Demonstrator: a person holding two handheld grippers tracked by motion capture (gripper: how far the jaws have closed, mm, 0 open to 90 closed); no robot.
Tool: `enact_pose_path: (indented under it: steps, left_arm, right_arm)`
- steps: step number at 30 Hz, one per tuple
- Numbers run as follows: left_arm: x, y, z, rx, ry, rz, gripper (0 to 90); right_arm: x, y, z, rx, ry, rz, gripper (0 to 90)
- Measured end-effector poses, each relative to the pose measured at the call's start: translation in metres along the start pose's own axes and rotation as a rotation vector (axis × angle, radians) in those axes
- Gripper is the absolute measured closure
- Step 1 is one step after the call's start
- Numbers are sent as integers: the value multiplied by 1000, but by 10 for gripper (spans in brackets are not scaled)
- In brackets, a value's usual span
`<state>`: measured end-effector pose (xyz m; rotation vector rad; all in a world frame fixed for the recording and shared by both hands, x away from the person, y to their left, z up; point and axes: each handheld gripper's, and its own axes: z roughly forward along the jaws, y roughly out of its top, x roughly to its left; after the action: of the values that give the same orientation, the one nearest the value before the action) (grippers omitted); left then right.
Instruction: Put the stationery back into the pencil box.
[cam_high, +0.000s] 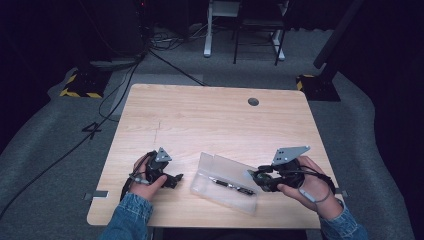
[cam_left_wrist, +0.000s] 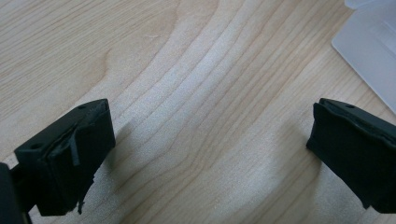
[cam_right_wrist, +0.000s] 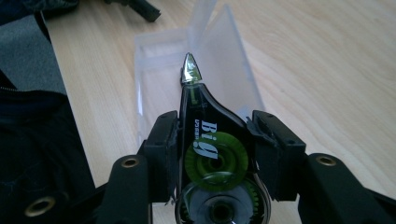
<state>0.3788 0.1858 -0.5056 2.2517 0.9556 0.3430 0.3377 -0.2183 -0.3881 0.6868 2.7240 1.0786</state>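
Note:
An open clear plastic case (cam_high: 220, 172) lies near the table's front edge, its lid (cam_high: 225, 166) raised, with a dark pen (cam_high: 232, 186) inside. My right gripper (cam_high: 254, 177) is at the case's right end, shut on a black correction tape dispenser (cam_right_wrist: 210, 140) with green wheels. The dispenser's shiny tip points over the case (cam_right_wrist: 159, 60). My left gripper (cam_high: 176, 179) rests on the table left of the case. Its jaws stand wide apart over bare wood (cam_left_wrist: 210, 140), and a corner of the case (cam_left_wrist: 373, 60) lies beyond them.
The wooden table (cam_high: 210, 120) has a round cable hole (cam_high: 253, 101) at the back. Its front edge runs close under both hands. Cables (cam_high: 115, 95) trail over the grey floor on the left, and desk legs (cam_high: 207, 30) stand behind.

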Motion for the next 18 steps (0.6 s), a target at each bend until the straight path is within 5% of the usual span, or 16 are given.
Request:
enact_pose_path:
  steps: [18]
  left_arm:
    - [0, 0, 0, 0, 0, 0, 6]
  right_arm:
    - [18, -1, 38, 78, 87, -45, 535]
